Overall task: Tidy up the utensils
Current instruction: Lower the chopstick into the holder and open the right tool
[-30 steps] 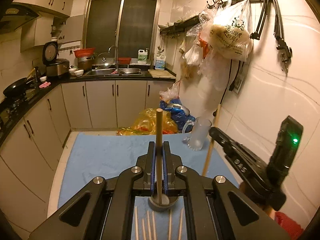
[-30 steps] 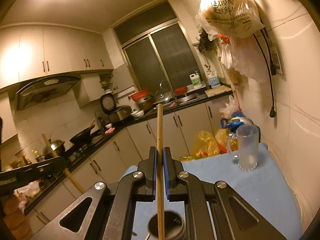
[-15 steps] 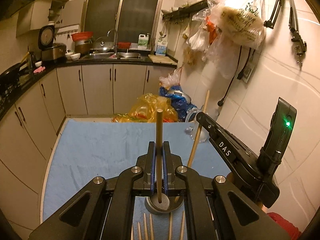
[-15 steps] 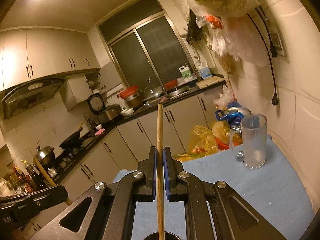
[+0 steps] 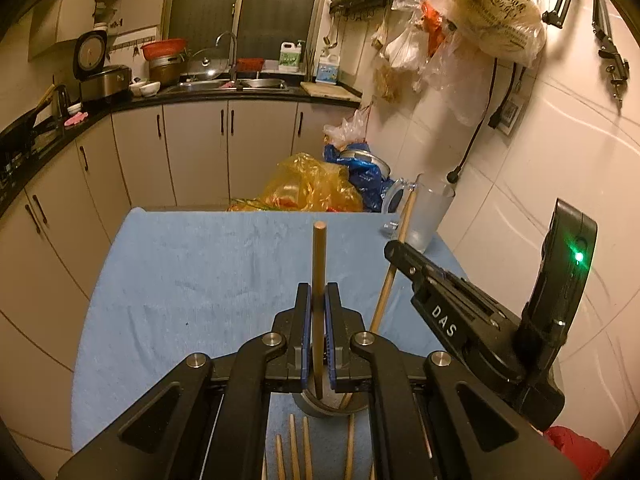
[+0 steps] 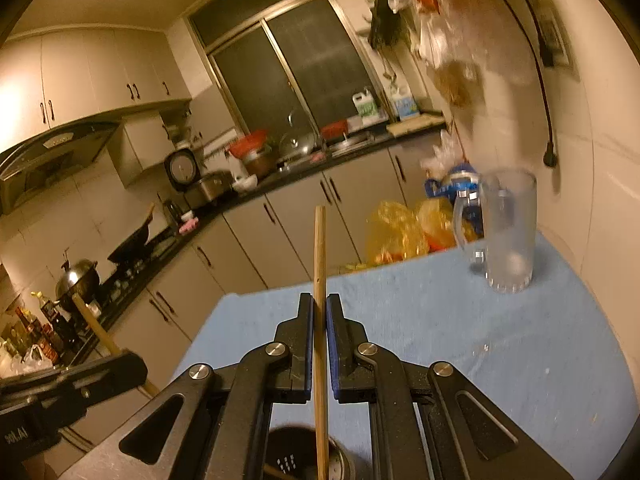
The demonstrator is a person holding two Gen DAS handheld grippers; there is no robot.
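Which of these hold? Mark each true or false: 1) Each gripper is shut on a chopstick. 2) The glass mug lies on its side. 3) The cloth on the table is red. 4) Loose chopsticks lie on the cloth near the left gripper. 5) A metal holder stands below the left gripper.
1) True: the left gripper clamps one chopstick, and the right gripper clamps another chopstick.
2) False: the mug stands upright on the cloth.
3) False: the cloth is blue.
4) True: loose chopsticks lie on it, just under the left gripper.
5) True: the holder stands on the cloth beneath its jaws.
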